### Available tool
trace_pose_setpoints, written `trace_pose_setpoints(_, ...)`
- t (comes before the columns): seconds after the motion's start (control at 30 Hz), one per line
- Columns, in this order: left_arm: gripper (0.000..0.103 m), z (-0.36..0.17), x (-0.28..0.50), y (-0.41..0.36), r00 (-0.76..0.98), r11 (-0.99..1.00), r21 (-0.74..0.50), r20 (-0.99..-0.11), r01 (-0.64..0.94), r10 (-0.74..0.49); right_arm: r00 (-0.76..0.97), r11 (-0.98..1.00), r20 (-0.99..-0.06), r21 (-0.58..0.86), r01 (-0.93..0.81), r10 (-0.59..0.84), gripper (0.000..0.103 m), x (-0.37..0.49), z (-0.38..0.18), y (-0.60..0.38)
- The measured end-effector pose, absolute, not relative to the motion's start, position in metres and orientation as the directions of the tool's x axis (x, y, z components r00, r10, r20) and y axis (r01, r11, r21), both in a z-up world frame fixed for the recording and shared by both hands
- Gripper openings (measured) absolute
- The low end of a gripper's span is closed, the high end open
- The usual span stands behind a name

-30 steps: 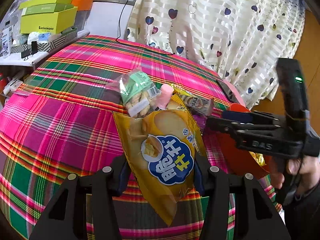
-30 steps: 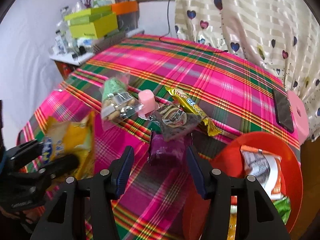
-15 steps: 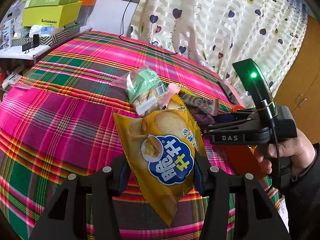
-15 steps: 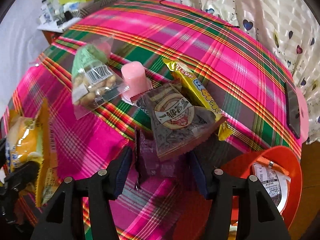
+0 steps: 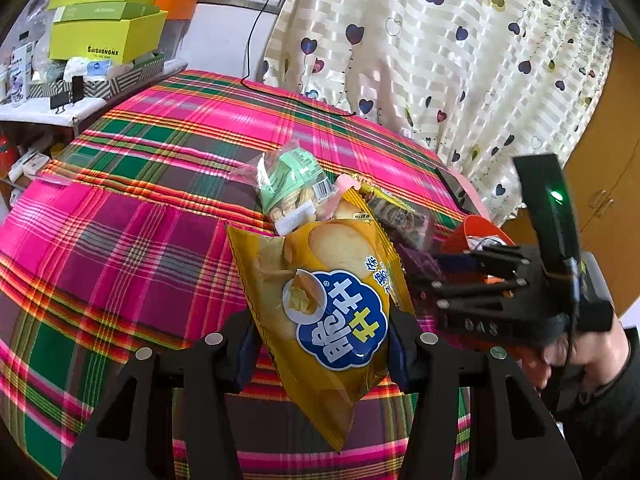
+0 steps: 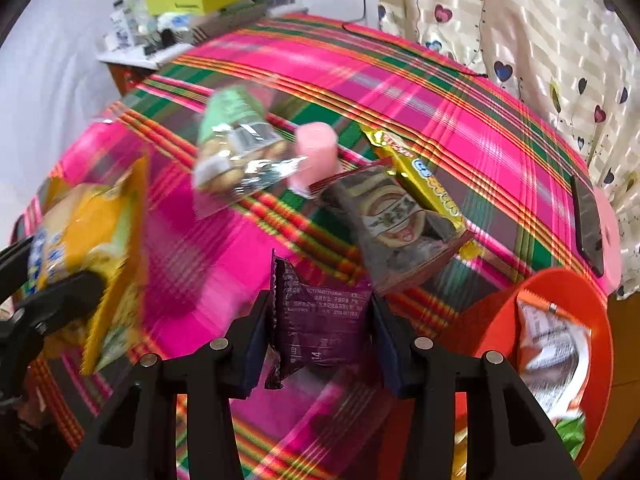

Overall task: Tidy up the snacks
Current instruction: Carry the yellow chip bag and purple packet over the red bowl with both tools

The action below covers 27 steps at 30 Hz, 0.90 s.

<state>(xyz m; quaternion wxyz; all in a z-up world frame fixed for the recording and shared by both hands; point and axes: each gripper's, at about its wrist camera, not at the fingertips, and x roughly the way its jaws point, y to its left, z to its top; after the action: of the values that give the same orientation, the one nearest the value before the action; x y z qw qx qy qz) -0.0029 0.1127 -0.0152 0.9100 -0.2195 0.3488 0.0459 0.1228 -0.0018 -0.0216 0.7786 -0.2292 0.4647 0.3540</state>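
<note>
A home room: plaid-clothed table (image 5: 168,184), heart-print curtain (image 5: 460,60), cluttered side shelf (image 5: 60,96)

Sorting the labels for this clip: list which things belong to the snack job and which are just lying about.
Part of the job:
- yellow chip bag in the left gripper
- purple packet between the right gripper pads
- green biscuit bag
- pink jelly cup
- orange bowl

Lying about:
- phone
- yellow-green boxes
- heart curtain

Pink-green plaid tablecloth (image 5: 160,152), yellow chip bag (image 5: 320,300)
</note>
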Motion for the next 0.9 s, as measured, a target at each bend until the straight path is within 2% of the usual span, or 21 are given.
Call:
trace_pose_setpoints(0.37,0.052,-0.001,-0.010,0.099,0.768,0.911,-0.352,-0.637,-0.213,-0.067,0.381,0.641,-0.799,0.008,-0.767,0.466,0.045,0.072,0.014,-0.027)
trace_pose_setpoints(0.9,0.052,0.025,-0.012,0.067,0.793,0.934,-0.330,-0.601,-0.136,-0.097,0.483,0.674,-0.713,-0.018,-0.738,0.509,0.045,0.043,0.053,-0.066)
